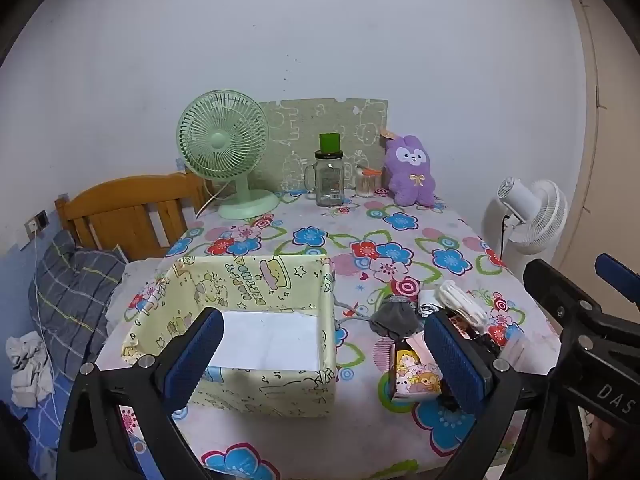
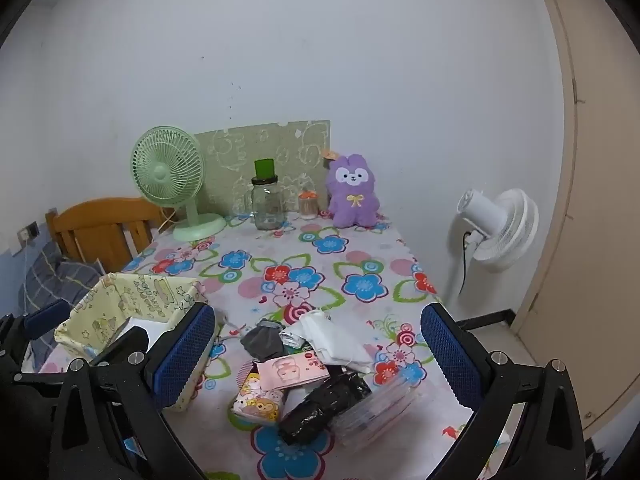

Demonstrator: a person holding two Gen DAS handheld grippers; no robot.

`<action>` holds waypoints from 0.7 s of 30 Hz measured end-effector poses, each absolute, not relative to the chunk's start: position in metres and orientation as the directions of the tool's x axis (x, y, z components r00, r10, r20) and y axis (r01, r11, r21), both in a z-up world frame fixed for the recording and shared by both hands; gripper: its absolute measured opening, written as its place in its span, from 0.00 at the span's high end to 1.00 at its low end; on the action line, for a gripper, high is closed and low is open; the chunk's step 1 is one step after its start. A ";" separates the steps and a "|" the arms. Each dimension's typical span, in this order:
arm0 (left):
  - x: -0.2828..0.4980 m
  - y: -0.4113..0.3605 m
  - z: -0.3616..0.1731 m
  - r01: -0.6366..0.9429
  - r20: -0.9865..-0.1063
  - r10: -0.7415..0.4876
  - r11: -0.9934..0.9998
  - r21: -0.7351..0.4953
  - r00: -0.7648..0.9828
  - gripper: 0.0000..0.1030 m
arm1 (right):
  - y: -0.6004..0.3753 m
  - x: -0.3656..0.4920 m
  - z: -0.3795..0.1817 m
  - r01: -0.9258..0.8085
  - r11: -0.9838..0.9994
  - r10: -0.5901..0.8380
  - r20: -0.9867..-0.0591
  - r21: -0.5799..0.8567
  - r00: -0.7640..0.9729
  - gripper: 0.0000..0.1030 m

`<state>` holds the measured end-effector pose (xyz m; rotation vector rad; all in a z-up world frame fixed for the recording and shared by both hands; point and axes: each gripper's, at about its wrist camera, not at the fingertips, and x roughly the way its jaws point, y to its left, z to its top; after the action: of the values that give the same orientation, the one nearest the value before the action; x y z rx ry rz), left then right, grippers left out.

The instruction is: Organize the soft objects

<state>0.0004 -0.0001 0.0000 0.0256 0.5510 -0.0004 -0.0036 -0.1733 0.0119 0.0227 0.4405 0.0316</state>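
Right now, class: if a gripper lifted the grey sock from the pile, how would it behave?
The grey sock lies crumpled, so it would probably droop from the fingers rather than hold shape. It looks small and thin, so likely light. Its knit cloth should grip well, though it touches the white cloth and might drag it.

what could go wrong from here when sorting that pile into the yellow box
1. The pile is tangled: the grey sock, white cloth and pink packet overlap, so the open right gripper may lift several at once or drag some off.
2. The clear plastic pack lies near the edge of the flowered table and could be pushed off.
3. The yellow fabric box looks soft-walled, so the open left gripper could dent or shove it.
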 end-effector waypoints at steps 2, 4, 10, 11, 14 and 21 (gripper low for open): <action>0.001 0.000 0.000 0.010 -0.525 0.000 1.000 0.015 0.851 0.02 | -0.173 -0.003 0.010 -0.027 0.999 0.042 -0.428 0.040 0.903 0.00; -0.003 -0.002 0.000 0.005 -0.515 0.005 1.000 0.018 0.857 0.02 | -0.172 -0.002 0.008 -0.031 0.998 0.051 -0.430 0.054 0.902 0.00; -0.004 -0.008 0.001 0.007 -0.506 0.006 1.000 0.024 0.862 0.02 | -0.176 -0.006 0.018 -0.015 0.998 0.041 -0.422 0.065 0.906 0.00; -0.002 -0.008 0.001 0.007 -0.511 0.003 1.000 0.019 0.860 0.02 | -0.179 -0.006 0.017 -0.010 0.997 0.040 -0.422 0.074 0.906 0.00; 0.003 -0.004 -0.002 0.008 -0.527 -0.009 1.000 -0.002 0.850 0.02 | -0.174 -0.004 0.013 -0.017 0.998 0.041 -0.424 0.060 0.905 0.00; 0.007 -0.005 -0.004 -0.010 -0.533 0.011 1.000 0.004 0.846 0.01 | -0.173 -0.003 0.012 -0.027 0.998 0.048 -0.428 0.055 0.903 0.00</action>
<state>0.0069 -0.0046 -0.0043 0.0012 0.5618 0.0114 -0.0029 -0.1731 0.0116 0.0483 0.4432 0.0384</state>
